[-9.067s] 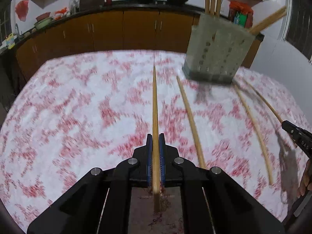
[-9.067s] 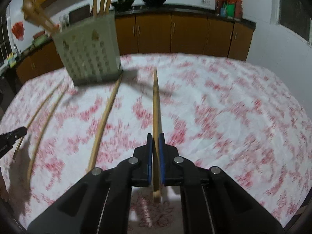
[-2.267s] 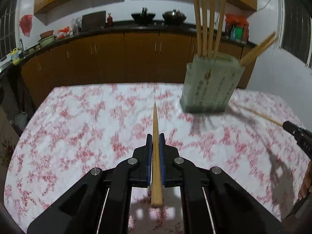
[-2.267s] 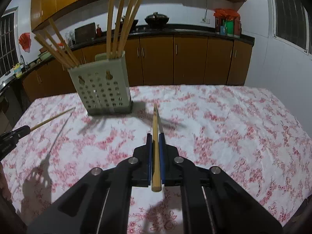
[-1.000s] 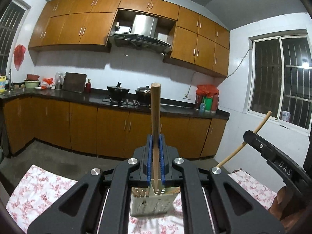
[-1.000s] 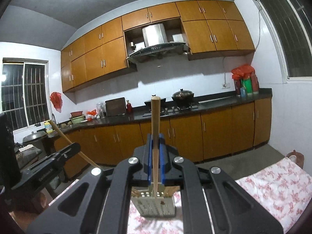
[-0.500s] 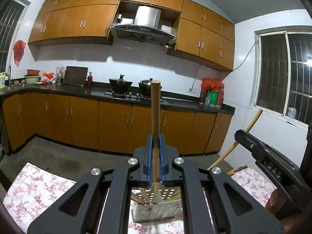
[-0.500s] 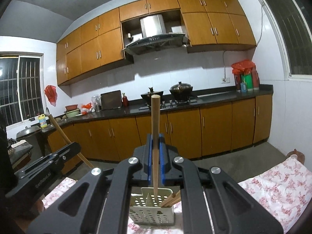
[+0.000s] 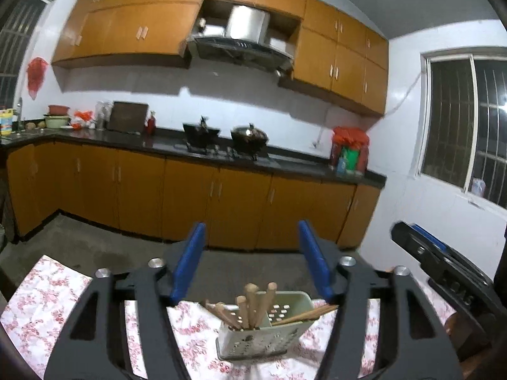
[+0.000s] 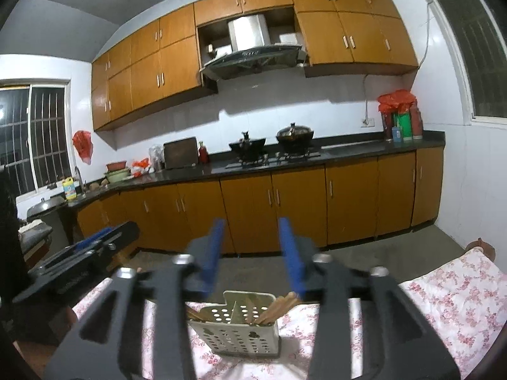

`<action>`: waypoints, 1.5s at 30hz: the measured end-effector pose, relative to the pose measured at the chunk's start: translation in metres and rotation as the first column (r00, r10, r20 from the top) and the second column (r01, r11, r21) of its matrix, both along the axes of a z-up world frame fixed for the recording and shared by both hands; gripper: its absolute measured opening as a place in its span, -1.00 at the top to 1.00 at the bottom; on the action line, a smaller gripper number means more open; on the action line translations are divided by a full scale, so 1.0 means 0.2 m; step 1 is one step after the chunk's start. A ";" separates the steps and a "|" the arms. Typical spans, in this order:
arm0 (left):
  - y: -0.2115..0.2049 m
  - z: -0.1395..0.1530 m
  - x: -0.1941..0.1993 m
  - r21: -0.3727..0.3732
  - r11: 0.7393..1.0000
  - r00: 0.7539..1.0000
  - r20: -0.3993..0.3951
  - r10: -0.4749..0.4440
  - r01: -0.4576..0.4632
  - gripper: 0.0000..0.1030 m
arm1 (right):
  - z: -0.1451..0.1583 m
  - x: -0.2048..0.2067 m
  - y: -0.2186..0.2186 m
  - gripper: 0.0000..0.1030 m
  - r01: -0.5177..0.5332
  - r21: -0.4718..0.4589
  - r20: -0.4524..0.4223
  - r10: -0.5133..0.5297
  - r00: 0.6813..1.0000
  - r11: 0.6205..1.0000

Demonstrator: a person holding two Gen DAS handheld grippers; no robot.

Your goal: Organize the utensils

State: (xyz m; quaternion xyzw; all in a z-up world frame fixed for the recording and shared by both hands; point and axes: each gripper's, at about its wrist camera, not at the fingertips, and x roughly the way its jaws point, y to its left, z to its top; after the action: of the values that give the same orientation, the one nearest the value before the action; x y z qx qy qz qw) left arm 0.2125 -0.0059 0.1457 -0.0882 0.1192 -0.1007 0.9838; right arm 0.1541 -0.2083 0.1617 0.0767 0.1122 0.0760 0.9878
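A pale perforated utensil holder (image 9: 263,337) stands on the floral tablecloth below both grippers; it also shows in the right wrist view (image 10: 236,327). Several wooden chopsticks (image 9: 253,304) stand and lean in it, and show in the right wrist view (image 10: 275,308) too. My left gripper (image 9: 252,237) is open and empty, its blue pads wide apart above the holder. My right gripper (image 10: 252,231) is open and empty above the holder. The right gripper shows at the right edge of the left wrist view (image 9: 443,266); the left gripper shows at the left of the right wrist view (image 10: 82,256).
The table with the red-and-white floral cloth (image 9: 38,297) lies below; it shows in the right wrist view (image 10: 443,294). Orange kitchen cabinets (image 9: 190,196) and a dark counter with pots (image 10: 269,152) run along the far wall. A window (image 9: 465,139) is at right.
Both grippers have opened and let go of their chopsticks, which now stand in the holder. The blue pads moved wide apart; the grippers remain above the holder.
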 end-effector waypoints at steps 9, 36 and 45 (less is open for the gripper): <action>0.12 0.09 -0.23 0.012 0.998 0.997 0.061 0.056 -0.057 -0.90 | 0.10 -0.30 -0.08 -0.92 0.065 0.002 0.081 -0.065 0.995 0.998; 0.15 -0.38 -1.02 0.263 0.952 0.988 0.024 0.153 -0.154 -0.97 | -0.44 -1.02 0.01 -0.92 0.136 -0.102 -0.077 -0.145 0.987 0.985; 0.11 -0.57 -1.03 0.277 0.954 0.987 -0.082 0.142 -0.114 -0.97 | -0.64 -1.07 0.08 -0.92 0.116 -0.180 -0.154 -0.145 0.977 0.977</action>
State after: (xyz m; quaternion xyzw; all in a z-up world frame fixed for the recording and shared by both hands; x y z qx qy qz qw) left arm 0.0068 0.0169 0.0317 0.0349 0.1752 -0.0149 0.9838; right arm -0.0593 -0.1919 0.0331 0.0054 0.1947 -0.0058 0.9808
